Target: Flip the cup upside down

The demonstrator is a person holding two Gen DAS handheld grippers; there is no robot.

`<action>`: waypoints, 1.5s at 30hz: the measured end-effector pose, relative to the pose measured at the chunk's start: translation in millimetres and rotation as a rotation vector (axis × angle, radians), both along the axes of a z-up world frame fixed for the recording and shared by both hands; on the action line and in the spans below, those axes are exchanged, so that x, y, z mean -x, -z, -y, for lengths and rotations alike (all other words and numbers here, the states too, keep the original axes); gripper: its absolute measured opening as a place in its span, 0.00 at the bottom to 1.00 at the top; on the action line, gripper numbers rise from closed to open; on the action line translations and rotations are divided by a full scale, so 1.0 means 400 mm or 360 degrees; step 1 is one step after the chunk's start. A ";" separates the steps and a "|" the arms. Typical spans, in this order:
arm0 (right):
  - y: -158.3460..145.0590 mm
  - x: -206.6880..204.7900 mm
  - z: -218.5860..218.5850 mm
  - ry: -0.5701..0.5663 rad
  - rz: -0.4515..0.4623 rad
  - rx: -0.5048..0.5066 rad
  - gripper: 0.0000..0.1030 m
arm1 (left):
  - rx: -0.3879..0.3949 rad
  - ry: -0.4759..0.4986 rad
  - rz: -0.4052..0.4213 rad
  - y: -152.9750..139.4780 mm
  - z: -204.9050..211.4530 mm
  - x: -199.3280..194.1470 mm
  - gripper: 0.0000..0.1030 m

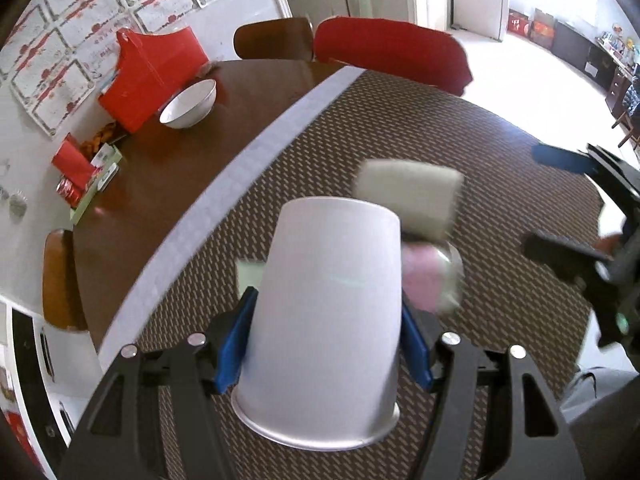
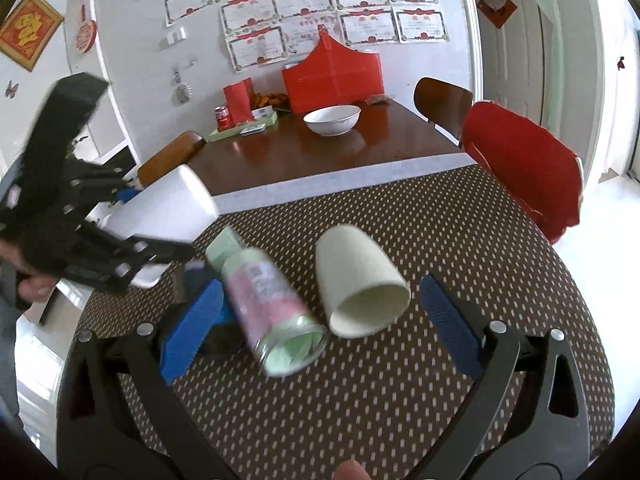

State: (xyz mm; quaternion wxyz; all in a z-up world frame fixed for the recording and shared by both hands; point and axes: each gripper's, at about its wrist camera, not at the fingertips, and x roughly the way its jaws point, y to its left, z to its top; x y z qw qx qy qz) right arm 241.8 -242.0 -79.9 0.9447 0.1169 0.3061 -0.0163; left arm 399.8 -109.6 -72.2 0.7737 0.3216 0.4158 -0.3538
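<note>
The left gripper (image 1: pixel 326 344) clamps a white paper cup (image 1: pixel 328 320) between its blue pads, holding it in the air above the patterned mat (image 1: pixel 500 200), its closed base pointing away from the camera. The right gripper (image 2: pixel 320 328) stands spread wide, holding nothing. Between its fingers, on the mat, lie a second cup (image 2: pixel 360 280) on its side and a tipped bottle (image 2: pixel 268 300).
</note>
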 end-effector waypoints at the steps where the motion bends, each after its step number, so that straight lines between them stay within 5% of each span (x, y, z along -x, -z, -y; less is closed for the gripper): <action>1: 0.001 0.023 -0.008 -0.0004 -0.0002 0.0009 0.94 | 0.0015 -0.0016 -0.0017 0.002 -0.021 0.046 0.63; 9: 0.029 0.167 -0.061 -0.0051 -0.0054 0.0031 0.94 | 0.0113 -0.0219 -0.0234 0.132 -0.118 0.268 0.63; 18: 0.069 0.271 -0.086 -0.0093 -0.0078 0.0047 0.94 | 0.0149 -0.0461 -0.0458 0.300 -0.137 0.383 0.63; 25: 0.077 0.319 -0.084 -0.0069 -0.0072 0.0050 0.94 | 0.0132 -0.0678 -0.0367 0.321 -0.141 0.403 0.70; 33: 0.082 0.354 -0.109 -0.0062 -0.0069 0.0033 0.94 | 0.0196 -0.0721 -0.0213 0.283 -0.152 0.452 0.74; 45: 0.047 0.371 -0.177 -0.0074 -0.0016 0.0012 0.94 | 0.0516 -0.0858 -0.0023 0.168 -0.280 0.546 0.88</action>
